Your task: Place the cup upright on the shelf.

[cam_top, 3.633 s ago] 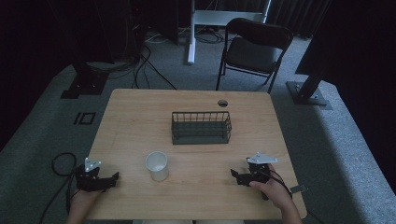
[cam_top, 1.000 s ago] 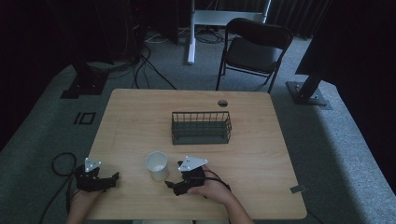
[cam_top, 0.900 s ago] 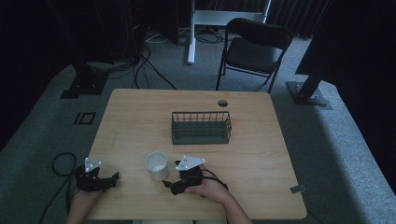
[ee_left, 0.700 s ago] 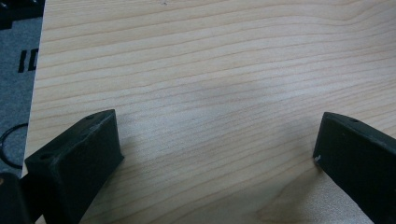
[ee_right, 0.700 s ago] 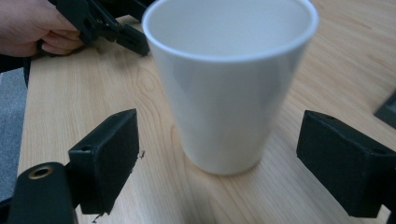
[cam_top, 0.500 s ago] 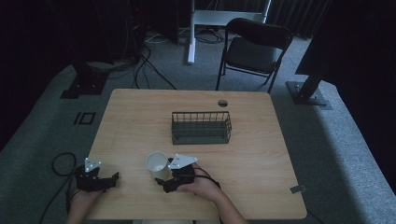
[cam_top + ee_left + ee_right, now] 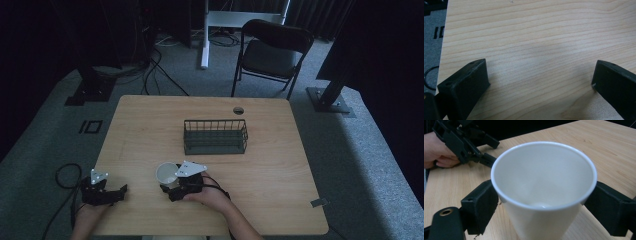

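Note:
A white paper cup [image 7: 166, 174] stands on the near-left part of the wooden table [image 7: 280, 170]. My right gripper [image 7: 169, 182] comes at it from the right, with a jaw pressed against each side of the cup [image 7: 544, 190]; it looks empty inside. My left gripper [image 7: 121, 191] rests at the table's near-left corner, held by a hand. Its jaws are wide apart over bare wood in the left gripper view [image 7: 539, 82]. The right gripper view has that left gripper [image 7: 492, 152] beyond the cup.
A dark wire basket [image 7: 215, 136] stands empty near the middle of the table, beyond the cup. A round cable hole [image 7: 238, 110] lies by the far edge. A black chair [image 7: 272, 50] stands on the floor behind the table.
My right gripper has crossed from the table's near-right side to the cup and closed its jaws around it. The cup has shifted slightly. The left gripper has stayed put.

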`<state>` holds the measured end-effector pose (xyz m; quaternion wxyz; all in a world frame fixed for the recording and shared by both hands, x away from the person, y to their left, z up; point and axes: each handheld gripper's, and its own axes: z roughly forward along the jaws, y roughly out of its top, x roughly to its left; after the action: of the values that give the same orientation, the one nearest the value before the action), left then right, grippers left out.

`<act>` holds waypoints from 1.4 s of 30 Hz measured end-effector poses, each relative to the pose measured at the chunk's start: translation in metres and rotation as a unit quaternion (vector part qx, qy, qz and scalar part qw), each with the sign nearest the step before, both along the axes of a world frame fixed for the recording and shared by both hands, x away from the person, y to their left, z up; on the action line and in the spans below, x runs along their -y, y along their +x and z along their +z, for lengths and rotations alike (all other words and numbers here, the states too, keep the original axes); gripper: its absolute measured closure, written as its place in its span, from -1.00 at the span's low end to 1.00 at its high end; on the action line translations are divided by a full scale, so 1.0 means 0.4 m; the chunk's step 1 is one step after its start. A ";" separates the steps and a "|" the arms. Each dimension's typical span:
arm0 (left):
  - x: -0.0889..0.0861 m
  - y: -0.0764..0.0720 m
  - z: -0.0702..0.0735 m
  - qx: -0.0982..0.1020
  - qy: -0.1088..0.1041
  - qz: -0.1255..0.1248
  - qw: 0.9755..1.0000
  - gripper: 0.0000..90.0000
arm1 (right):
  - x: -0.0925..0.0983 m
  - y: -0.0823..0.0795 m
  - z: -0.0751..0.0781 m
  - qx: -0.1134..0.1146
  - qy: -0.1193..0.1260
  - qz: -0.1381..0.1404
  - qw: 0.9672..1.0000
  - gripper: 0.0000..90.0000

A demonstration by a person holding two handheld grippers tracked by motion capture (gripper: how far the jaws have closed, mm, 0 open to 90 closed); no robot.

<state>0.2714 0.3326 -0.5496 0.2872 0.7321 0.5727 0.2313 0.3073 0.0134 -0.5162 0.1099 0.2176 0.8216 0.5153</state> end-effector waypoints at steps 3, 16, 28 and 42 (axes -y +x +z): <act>0.000 0.000 0.000 0.000 0.000 0.000 1.000 -0.98 | -0.007 0.001 0.001 0.003 0.001 0.004 1.000 -0.70; 0.000 0.000 0.000 0.000 0.000 0.000 1.000 -0.98 | -0.018 0.002 0.010 0.006 -0.005 -0.001 1.000 -0.56; 0.001 0.000 0.000 0.001 -0.001 0.001 1.000 -0.98 | 0.004 0.008 0.090 0.006 0.014 0.002 1.000 -0.56; 0.000 0.000 0.000 0.000 -0.001 0.001 1.000 -0.98 | 0.031 0.036 0.168 0.033 0.026 -0.009 0.999 -0.56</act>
<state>0.2715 0.3325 -0.5496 0.2880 0.7313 0.5734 0.2310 0.3217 0.0011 -0.4492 0.1360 0.2109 0.8016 0.5426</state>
